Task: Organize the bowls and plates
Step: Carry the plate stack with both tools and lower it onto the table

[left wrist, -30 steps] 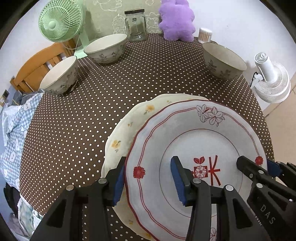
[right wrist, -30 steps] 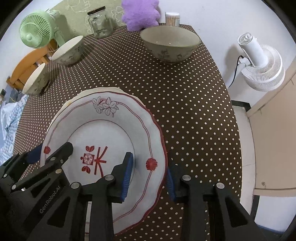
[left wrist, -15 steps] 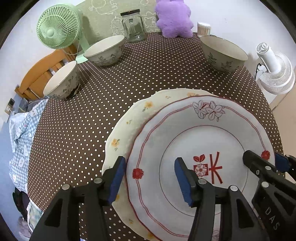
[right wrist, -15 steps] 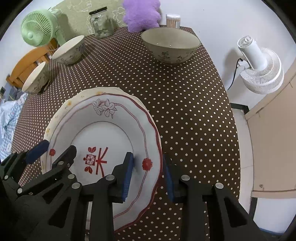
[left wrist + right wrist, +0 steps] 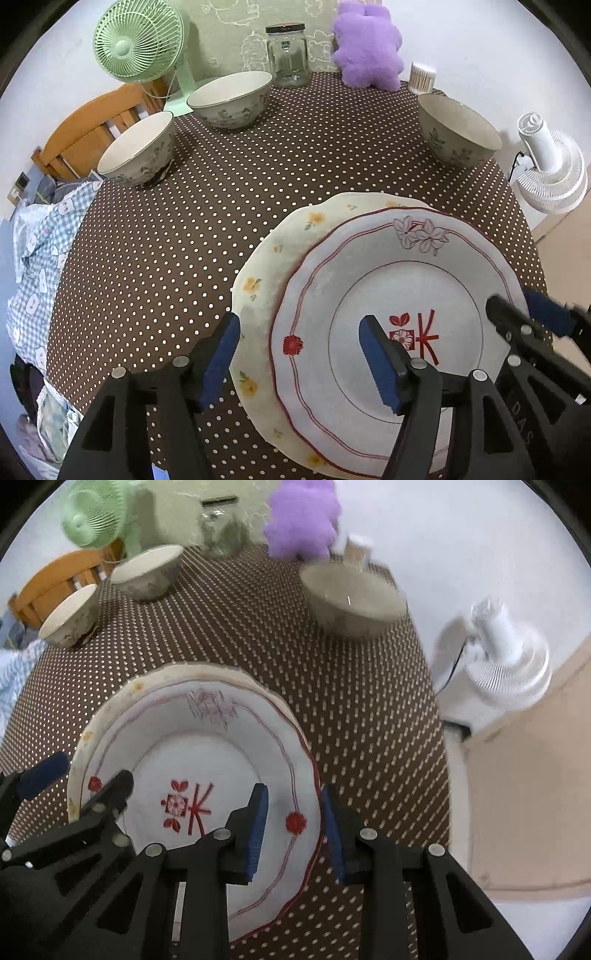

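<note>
A white plate with red trim point(image 5: 399, 288) point(image 5: 207, 753) lies on a cream plate with yellow flowers point(image 5: 266, 258) point(image 5: 110, 709) on the dotted tablecloth. My left gripper point(image 5: 299, 354) is open, its fingers astride the left rims of both plates. My right gripper point(image 5: 293, 827) is open, its blue pads astride the red plate's right rim, apart from it. Three floral bowls stand behind: one at the left edge point(image 5: 136, 149) point(image 5: 68, 616), one at the back left point(image 5: 231, 99) point(image 5: 147, 572), one at the back right point(image 5: 458, 129) point(image 5: 351, 600).
A green fan point(image 5: 136, 40), a glass jar point(image 5: 287, 55), a purple plush toy point(image 5: 367, 44) and a toothpick holder point(image 5: 421, 77) line the table's far edge. A white fan point(image 5: 546, 166) stands off the right side. A wooden chair point(image 5: 92, 122) and checked cloth point(image 5: 37, 251) are at the left.
Both grippers have drawn back and risen a little from the plates. The right gripper's jaws stand slightly wider off the red plate's rim, and its view is blurred by motion.
</note>
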`<state>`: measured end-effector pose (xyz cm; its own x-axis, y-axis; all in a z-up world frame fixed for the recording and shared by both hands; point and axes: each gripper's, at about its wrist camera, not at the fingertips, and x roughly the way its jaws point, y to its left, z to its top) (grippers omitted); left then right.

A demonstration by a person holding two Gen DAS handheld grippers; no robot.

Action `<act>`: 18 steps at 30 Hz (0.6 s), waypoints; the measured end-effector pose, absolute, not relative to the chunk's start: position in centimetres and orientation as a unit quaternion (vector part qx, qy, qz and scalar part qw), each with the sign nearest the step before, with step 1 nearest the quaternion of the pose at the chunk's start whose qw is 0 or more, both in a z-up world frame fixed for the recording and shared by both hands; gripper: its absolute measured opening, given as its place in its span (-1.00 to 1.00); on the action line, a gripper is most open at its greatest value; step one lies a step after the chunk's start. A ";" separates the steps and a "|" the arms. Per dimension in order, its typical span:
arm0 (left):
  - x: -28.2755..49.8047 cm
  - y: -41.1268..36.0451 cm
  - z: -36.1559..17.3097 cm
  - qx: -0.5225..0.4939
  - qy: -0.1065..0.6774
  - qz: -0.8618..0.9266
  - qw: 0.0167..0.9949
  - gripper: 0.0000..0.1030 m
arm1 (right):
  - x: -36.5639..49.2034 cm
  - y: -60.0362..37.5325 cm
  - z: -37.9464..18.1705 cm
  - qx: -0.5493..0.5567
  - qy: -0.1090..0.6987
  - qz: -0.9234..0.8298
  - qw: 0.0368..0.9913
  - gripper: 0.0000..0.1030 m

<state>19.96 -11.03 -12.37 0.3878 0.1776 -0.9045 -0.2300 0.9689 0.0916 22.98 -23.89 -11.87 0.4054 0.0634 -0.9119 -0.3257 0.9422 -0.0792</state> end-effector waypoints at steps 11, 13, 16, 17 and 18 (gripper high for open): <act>19.6 -10.4 -12.8 -0.038 0.549 0.111 0.828 0.41 | 24.0 -23.5 -13.1 -0.098 0.558 0.121 0.815 -0.35; 19.6 -10.1 -12.7 -0.044 0.549 0.108 0.828 0.46 | 24.2 -23.5 -13.0 -0.096 0.560 0.117 0.814 -0.35; 19.8 -9.8 -12.3 -0.047 0.546 0.102 0.830 0.50 | 24.5 -23.7 -13.0 -0.081 0.568 0.119 0.810 -0.27; 19.8 -9.7 -12.1 -0.048 0.545 0.102 0.831 0.50 | 24.7 -23.9 -12.9 -0.072 0.573 0.121 0.807 -0.24; 19.9 -9.5 -11.8 -0.049 0.545 0.101 0.831 0.51 | 24.8 -24.1 -12.8 -0.062 0.576 0.124 0.806 -0.17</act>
